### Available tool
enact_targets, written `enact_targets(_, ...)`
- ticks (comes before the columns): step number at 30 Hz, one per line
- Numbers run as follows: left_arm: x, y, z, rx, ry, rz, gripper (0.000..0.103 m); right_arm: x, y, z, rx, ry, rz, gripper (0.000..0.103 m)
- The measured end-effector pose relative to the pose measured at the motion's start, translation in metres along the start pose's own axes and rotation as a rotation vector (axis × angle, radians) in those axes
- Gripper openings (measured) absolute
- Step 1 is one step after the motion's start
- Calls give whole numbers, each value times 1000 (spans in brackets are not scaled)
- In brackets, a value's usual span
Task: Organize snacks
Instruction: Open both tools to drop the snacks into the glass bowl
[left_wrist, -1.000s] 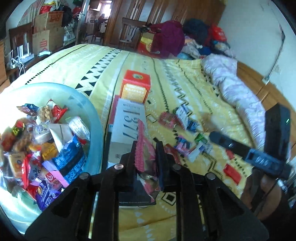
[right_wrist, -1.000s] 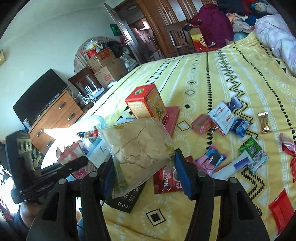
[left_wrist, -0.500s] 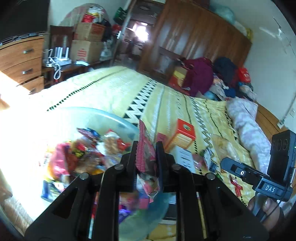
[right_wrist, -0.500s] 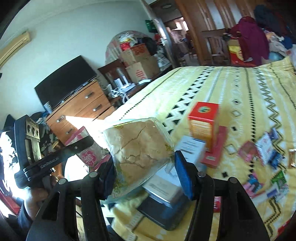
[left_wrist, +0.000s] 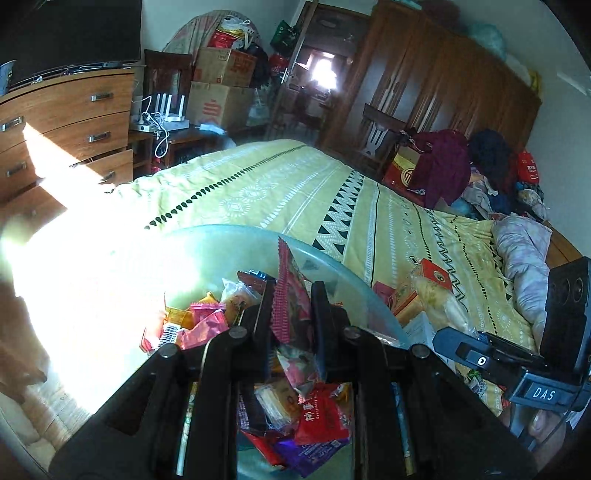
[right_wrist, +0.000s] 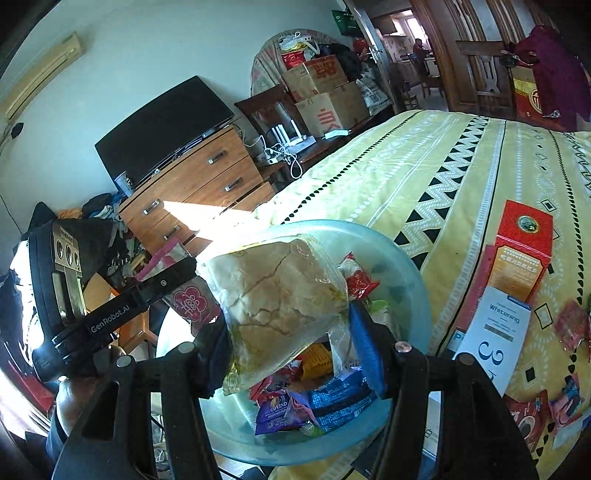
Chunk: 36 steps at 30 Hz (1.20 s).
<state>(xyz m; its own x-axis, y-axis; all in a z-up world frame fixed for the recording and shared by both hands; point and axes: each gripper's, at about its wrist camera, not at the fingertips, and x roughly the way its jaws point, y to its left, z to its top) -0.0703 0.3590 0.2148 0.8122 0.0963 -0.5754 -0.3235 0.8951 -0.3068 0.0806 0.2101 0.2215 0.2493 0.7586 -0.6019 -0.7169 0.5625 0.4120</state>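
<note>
Item 1: pink snack packet (left_wrist: 291, 295), crimped edge upward, pinched edgewise in the left tongs (left_wrist: 290, 295), which are clenched tight on it. It hangs over the pale blue bowl (left_wrist: 343, 266).

Item 2: clear-bagged flatbread (right_wrist: 280, 295), pale and cracked, clamped across its width by the right tongs (right_wrist: 288, 350), blue pads pressing both sides. It is also held above the bowl, over the near rim.

Item 3: the bowl, translucent, on the near corner of the bed (right_wrist: 461, 166); holds a heap of mixed snack wrappers (right_wrist: 314, 398), red, blue, purple and orange.

Item 4: red carton (right_wrist: 522, 251), lying on the yellow patterned bedspread just beside the bowl; a white box (right_wrist: 498, 332) printed "Whitening" overlaps its near end.

Item 5: loose red and pink packets (right_wrist: 554, 402), scattered on the bedspread at the right edge of the right wrist view.

Surroundings: wooden dresser (right_wrist: 195, 184) with dark screen (right_wrist: 162, 125) on top; stacked cardboard boxes (right_wrist: 325, 96); wardrobe (left_wrist: 443, 92).
</note>
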Motion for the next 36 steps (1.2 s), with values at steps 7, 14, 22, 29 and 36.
enact_targets(7, 12, 7, -4, -10, 31, 3, 18, 19, -4, -3, 6, 32, -2, 63)
enact_targets(14, 19, 12, -7, -19, 58, 1, 18, 30, -2, -4, -5, 51, -6, 65)
enact_targets(22, 22, 16, -7, -49, 78, -1, 19, 34, -4, -4, 7, 56, -21, 67)
enact_targets(29, 18, 8, -8, -36, 58, 1, 93, 29, -6, -2, 17, 32, -26, 81)
enact_targets(36, 12, 4, -8, -36, 39, 11, 95, 10, 7, -3, -33, -11, -65, 82)
